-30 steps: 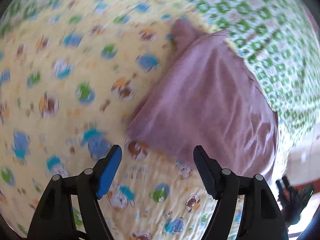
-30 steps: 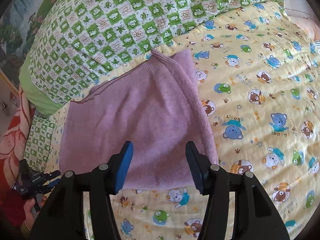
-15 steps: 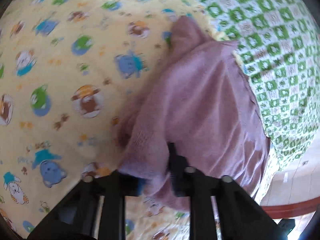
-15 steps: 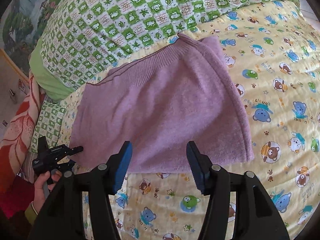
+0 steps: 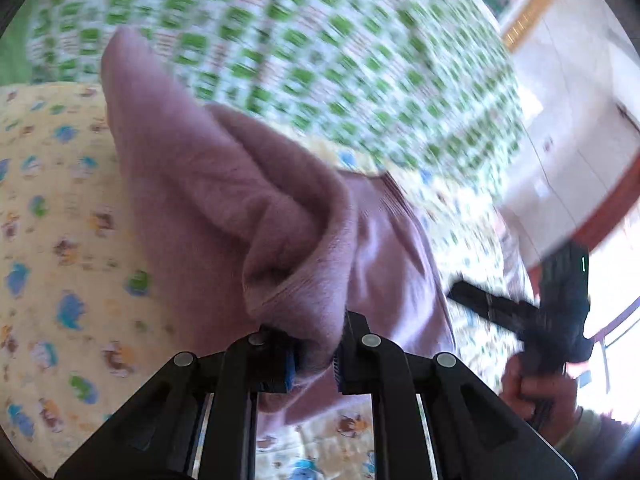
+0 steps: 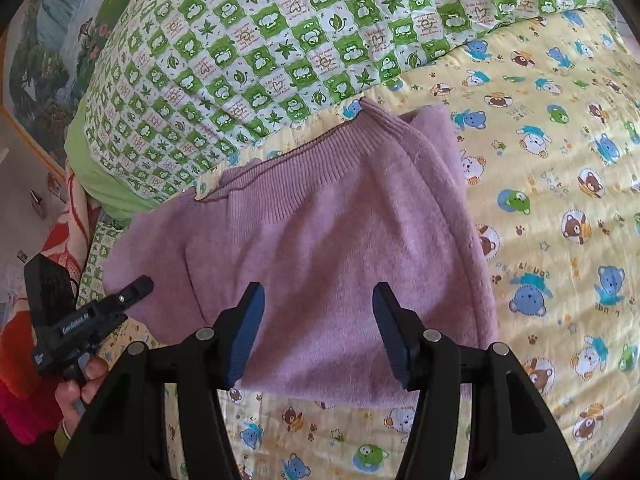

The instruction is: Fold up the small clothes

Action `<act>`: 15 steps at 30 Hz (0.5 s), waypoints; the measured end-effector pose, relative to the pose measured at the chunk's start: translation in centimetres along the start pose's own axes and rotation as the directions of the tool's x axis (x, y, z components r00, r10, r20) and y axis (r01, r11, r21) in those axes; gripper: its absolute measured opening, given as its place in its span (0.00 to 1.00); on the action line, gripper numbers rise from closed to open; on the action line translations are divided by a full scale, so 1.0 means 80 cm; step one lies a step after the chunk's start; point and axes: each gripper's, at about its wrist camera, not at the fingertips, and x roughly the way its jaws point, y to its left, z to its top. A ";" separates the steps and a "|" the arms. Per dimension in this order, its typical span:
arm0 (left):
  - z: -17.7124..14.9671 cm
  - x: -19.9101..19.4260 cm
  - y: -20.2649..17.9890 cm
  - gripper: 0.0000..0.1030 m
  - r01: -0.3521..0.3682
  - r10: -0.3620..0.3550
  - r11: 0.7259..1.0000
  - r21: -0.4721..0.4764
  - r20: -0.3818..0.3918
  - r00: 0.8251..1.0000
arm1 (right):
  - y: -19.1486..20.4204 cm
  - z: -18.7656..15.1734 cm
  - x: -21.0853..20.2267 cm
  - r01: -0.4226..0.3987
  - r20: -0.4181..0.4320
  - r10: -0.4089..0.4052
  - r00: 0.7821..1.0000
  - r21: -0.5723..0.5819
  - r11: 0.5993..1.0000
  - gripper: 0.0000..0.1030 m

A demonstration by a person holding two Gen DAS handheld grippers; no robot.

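Newly lifted purple garment between left fingers

The sweater is showing a plain mauve knit, its ribbed hem edged by a darker purple line. The sheet is showing pale yellow printed with blue, brown, white and green bears. The quilt is showing green and white checks with leaves and hearts. The fingers are wearing blue pads on black.
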 end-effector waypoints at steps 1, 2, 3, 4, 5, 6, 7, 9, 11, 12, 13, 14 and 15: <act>-0.006 0.015 -0.008 0.12 0.014 -0.013 1.000 0.022 -0.027 1.000 | -0.001 0.008 0.004 -0.010 -0.001 0.010 1.000 0.003 1.000 0.56; -0.013 0.036 -0.016 0.12 0.022 -0.019 0.999 0.045 -0.070 0.997 | -0.003 0.017 0.010 -0.028 -0.006 0.028 1.000 0.010 1.000 0.56; -0.019 0.050 -0.021 0.12 0.023 -0.017 0.998 0.055 -0.100 0.995 | -0.003 0.025 0.015 -0.041 -0.012 0.041 0.999 0.016 0.999 0.56; -0.027 0.062 -0.024 0.12 0.022 -0.014 0.998 0.064 -0.126 0.992 | -0.003 0.033 0.022 -0.056 -0.021 0.057 0.998 0.021 0.998 0.56; -0.033 0.076 -0.026 0.12 0.022 -0.011 0.997 0.068 -0.152 0.988 | -0.003 0.041 0.032 -0.073 -0.033 0.074 0.997 0.024 0.997 0.56; -0.036 0.082 -0.026 0.12 0.022 -0.011 0.997 0.068 -0.163 0.987 | -0.001 0.048 0.041 -0.086 -0.045 0.087 0.995 0.024 0.996 0.56; -0.039 0.086 -0.026 0.12 0.021 -0.010 0.998 0.067 -0.169 0.986 | 0.000 0.054 0.051 -0.103 -0.060 0.104 0.993 0.024 0.994 0.56; -0.038 0.089 -0.023 0.12 0.024 -0.015 0.998 0.054 -0.168 0.986 | 0.006 0.065 0.076 -0.152 -0.105 0.155 0.982 0.034 0.988 0.58; -0.035 0.088 -0.018 0.12 0.038 -0.033 0.999 0.028 -0.166 0.986 | 0.012 0.073 0.101 -0.172 -0.146 0.176 0.974 0.040 0.984 0.65; -0.034 0.087 -0.017 0.12 0.044 -0.039 0.999 0.023 -0.164 0.986 | 0.016 0.076 0.114 -0.187 -0.159 0.191 0.969 0.036 0.982 0.66; -0.033 0.085 -0.016 0.12 0.046 -0.042 0.999 0.023 -0.162 0.986 | 0.019 0.079 0.124 -0.199 -0.173 0.201 0.964 0.031 0.980 0.66; -0.033 0.084 -0.016 0.12 0.046 -0.041 0.999 0.027 -0.162 0.986 | 0.023 0.081 0.136 -0.199 -0.187 0.201 0.962 0.028 0.980 0.66; -0.033 0.082 -0.016 0.12 0.046 -0.041 0.998 0.030 -0.162 0.986 | 0.026 0.084 0.147 -0.205 -0.200 0.207 0.958 0.029 0.978 0.66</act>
